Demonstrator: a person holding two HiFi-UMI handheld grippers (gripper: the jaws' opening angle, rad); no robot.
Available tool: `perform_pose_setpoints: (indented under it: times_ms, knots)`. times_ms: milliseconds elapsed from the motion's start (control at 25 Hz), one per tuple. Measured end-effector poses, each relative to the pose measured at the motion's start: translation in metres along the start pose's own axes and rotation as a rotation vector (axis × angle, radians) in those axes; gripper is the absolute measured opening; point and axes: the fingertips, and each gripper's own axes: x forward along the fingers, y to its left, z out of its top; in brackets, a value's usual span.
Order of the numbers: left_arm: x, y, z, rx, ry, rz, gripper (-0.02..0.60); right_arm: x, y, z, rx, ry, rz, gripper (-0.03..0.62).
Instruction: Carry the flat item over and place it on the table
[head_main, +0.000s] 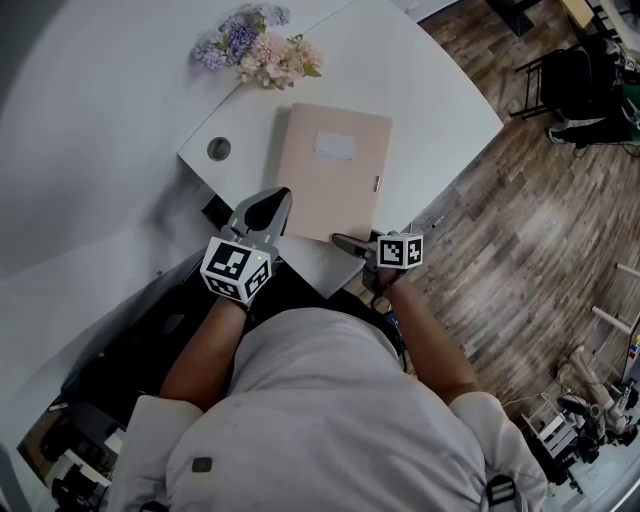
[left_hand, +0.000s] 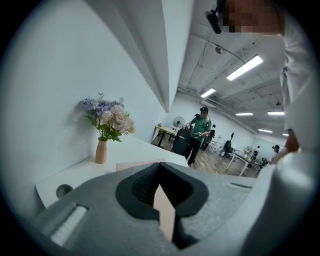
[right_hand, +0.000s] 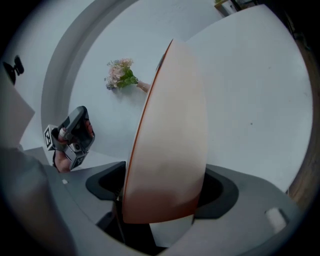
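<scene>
A flat pink folder (head_main: 335, 170) with a pale label lies on the white table (head_main: 440, 90), its near edge close to the table's front edge. My right gripper (head_main: 345, 240) is at that near edge, by the right corner. In the right gripper view its jaws stand wide around the folder (right_hand: 170, 135), with dark gaps on both sides. My left gripper (head_main: 282, 195) sits at the folder's left edge near the front corner, tips together. In the left gripper view only a thin pink sliver (left_hand: 164, 210) shows through the slit of the left gripper (left_hand: 161, 182).
A bunch of pink and purple flowers (head_main: 258, 45) stands at the back of the table, in a small vase (left_hand: 101, 151). A round cable hole (head_main: 218, 149) is left of the folder. Wooden floor (head_main: 540, 230) and a black chair (head_main: 585, 85) lie right; people (left_hand: 200, 130) stand farther off.
</scene>
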Motion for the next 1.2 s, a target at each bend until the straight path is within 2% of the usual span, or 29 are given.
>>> perform_pose_setpoints:
  times_ms: [200,360,480,560,760,880,1200]
  knots:
    - [0.002,0.002,-0.003,-0.004,0.009,-0.008,0.000,-0.006,-0.021,0.002,-0.061,0.012,-0.166,0.468]
    - [0.003,0.002,-0.007,-0.005,0.020,-0.019,0.002,-0.005,-0.021,0.001,-0.058,0.018,-0.213,0.485]
    - [0.004,0.000,-0.009,-0.001,0.026,-0.029,0.001,-0.012,-0.029,0.005,-0.166,0.030,-0.340,0.457]
    - [0.003,-0.003,-0.009,0.001,0.026,-0.032,0.002,-0.017,-0.029,0.009,-0.244,0.033,-0.395,0.453]
    - [0.000,-0.007,-0.009,0.008,0.023,-0.040,0.001,-0.019,-0.028,0.011,-0.232,0.015,-0.386,0.436]
    - [-0.004,-0.011,-0.008,0.012,0.015,-0.037,0.002,-0.026,-0.027,0.011,-0.227,-0.001,-0.387,0.401]
    - [-0.023,-0.026,-0.004,0.029,-0.017,-0.021,0.001,-0.057,0.000,0.026,-0.376,-0.086,-0.434,0.281]
